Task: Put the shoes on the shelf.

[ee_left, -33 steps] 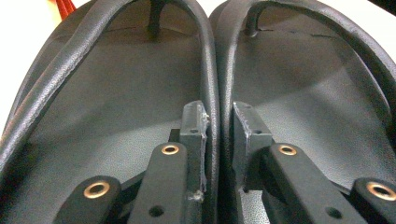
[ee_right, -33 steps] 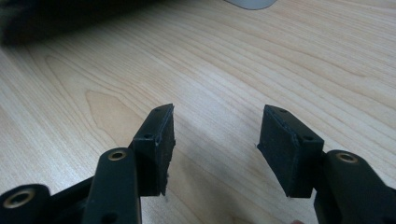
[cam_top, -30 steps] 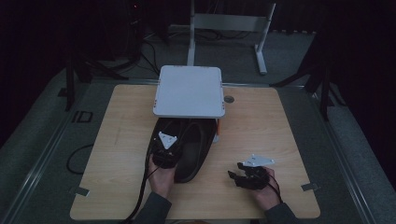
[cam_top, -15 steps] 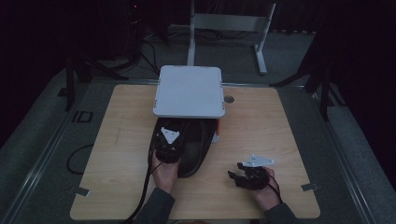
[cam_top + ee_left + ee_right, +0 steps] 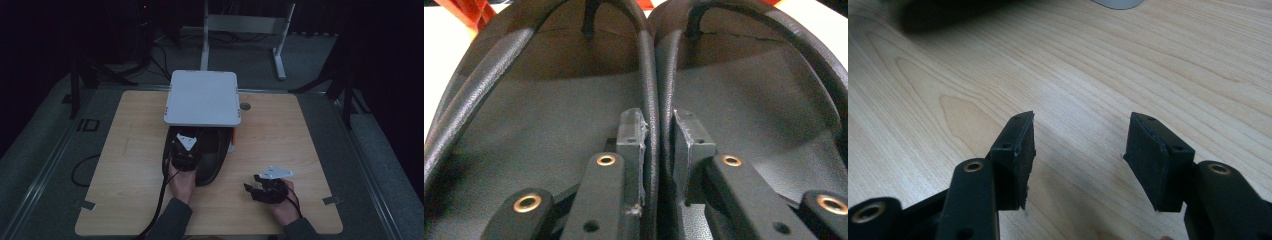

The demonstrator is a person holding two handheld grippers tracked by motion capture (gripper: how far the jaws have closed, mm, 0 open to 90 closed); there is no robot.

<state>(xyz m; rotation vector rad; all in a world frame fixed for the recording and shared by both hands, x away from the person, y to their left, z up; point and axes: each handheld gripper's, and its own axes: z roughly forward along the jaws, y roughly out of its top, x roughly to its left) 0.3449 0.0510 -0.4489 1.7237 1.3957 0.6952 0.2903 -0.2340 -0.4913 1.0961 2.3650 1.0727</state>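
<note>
Right tongs (image 5: 256, 189) rest low over the bare wooden surface (image 5: 300, 135) at the near right, jaws apart, nothing between them. Left tongs (image 5: 183, 150) sit closed on the touching inner edges of a pair of black sandals (image 5: 212, 157), which lie side by side on the surface at centre. Just beyond the sandals, a white box (image 5: 202, 97) with an orange part (image 5: 232, 137) under its right edge; its contents are hidden under the flat top.
</note>
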